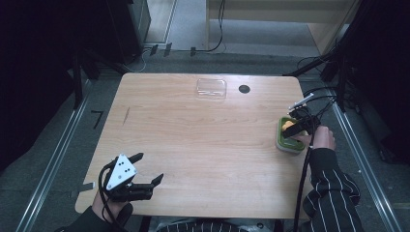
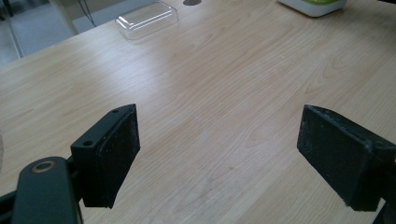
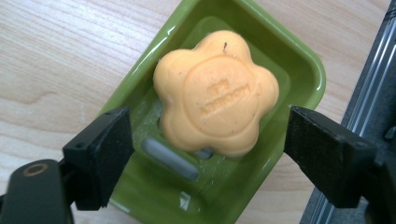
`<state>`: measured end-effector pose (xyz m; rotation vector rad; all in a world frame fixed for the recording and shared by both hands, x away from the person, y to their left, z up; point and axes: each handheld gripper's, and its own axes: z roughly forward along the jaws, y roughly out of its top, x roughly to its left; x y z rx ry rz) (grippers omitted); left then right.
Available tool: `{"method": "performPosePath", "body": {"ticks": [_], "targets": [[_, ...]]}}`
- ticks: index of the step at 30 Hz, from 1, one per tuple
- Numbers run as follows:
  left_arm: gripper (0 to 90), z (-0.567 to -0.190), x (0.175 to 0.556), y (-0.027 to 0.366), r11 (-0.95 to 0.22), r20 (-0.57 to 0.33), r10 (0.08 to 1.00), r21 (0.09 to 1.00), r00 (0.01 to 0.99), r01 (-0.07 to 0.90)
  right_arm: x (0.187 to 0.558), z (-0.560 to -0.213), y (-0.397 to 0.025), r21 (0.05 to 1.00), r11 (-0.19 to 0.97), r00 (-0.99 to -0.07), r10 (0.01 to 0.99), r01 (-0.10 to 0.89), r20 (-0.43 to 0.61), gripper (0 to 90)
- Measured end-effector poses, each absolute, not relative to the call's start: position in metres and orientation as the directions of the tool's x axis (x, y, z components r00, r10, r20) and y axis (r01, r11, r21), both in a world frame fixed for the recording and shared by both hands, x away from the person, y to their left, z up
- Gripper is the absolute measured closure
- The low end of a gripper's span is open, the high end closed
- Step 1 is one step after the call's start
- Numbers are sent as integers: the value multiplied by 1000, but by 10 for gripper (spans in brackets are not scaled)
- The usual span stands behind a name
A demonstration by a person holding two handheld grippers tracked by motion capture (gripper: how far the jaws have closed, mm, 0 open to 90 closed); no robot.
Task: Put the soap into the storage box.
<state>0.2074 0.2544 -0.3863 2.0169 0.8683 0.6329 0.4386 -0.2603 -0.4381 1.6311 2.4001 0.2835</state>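
An orange flower-shaped soap [image 3: 217, 93] lies in a green soap dish [image 3: 299, 56] at the table's right edge. In the high view the soap [image 1: 288, 125] and dish [image 1: 283, 143] sit just under my right gripper [image 1: 296, 129]. That right gripper [image 3: 205, 154] is open, with one jaw on each side of the soap and a gap to both. My left gripper [image 1: 150, 167] hovers over the near left of the table, open with nothing between its jaws. The left gripper view shows this gripper [image 2: 219, 154] above bare wood.
A clear plastic lid [image 1: 211, 88] lies at the far middle of the table [image 1: 193, 135], beside a dark round hole [image 1: 244, 89]; the lid [image 2: 147, 18] also appears in the left gripper view. A metal rail [image 3: 369, 93] runs just past the dish.
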Motion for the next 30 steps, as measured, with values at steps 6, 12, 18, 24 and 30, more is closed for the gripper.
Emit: {"method": "performPosePath", "body": {"ticks": [6, 12, 18, 24, 30], "targets": [[136, -386, 208, 254, -416, 117, 763, 842, 635, 345, 429, -430, -259, 290, 358, -359, 932, 888, -51, 86], [136, -387, 208, 254, -412, 115, 764, 844, 634, 343, 414, -424, -254, 278, 371, -377, 926, 886, -34, 30], [136, -387, 209, 254, -411, 114, 764, 845, 635, 343, 398, -421, -245, 258, 399, -404, 914, 880, -34, 10], [136, -386, 208, 254, -412, 116, 764, 845, 635, 342, 379, -422, -229, 237, 455, -460, 887, 859, -38, 8], [136, -386, 208, 254, -413, 116, 763, 844, 636, 341, 360, -427, -214, 219, 502, -505, 862, 837, -45, 8]]}}
